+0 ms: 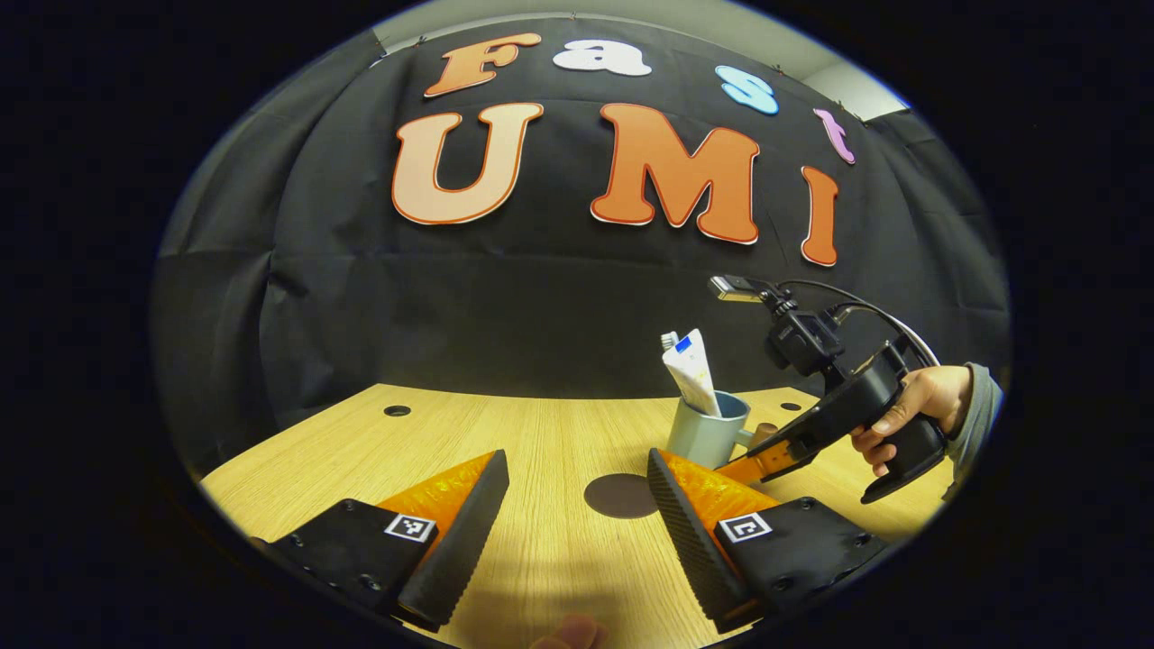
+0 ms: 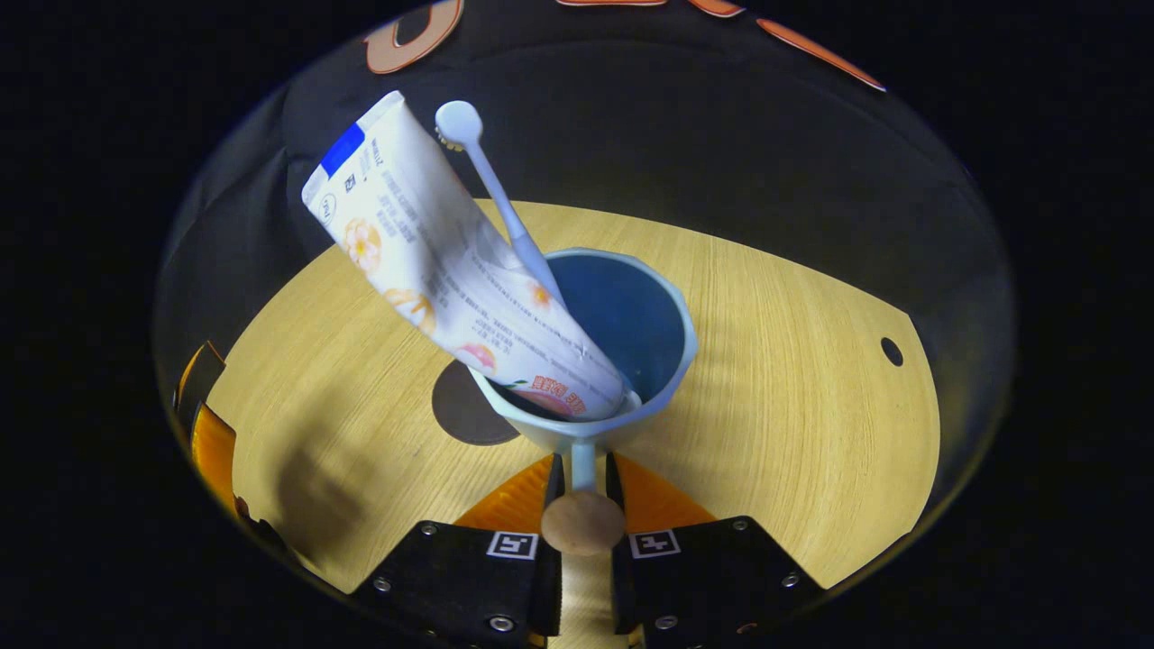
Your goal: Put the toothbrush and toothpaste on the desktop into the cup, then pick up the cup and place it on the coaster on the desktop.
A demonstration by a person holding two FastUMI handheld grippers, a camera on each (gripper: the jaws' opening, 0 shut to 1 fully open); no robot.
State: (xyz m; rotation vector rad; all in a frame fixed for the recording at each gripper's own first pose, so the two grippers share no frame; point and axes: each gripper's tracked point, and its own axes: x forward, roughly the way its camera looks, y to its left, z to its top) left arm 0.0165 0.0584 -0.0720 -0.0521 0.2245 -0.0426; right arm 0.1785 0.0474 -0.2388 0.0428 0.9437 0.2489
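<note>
Beside the coaster [image 2: 469, 406], the cup [image 2: 622, 333] stands holding paste [image 2: 451, 270] and brush [image 2: 491, 176], both leaning, likely top-heavy. Right gripper [image 2: 581, 478] pinches its stiff handle [image 2: 581, 518], a sound hold; left gripper [image 1: 577, 505] is spread wide.

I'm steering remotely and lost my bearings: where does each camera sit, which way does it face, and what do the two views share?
Left gripper view: rides the left claw, looking low across the light wooden desktop toward the black cloth wall; its own two open fingers show at the bottom, the right claw and the hand holding it farther off.
Right gripper view: rides the right claw, looking down into the pale blue cup whose handle it clamps.
Shared: the cup, white toothpaste tube, white toothbrush, dark round coaster, desktop.
</note>
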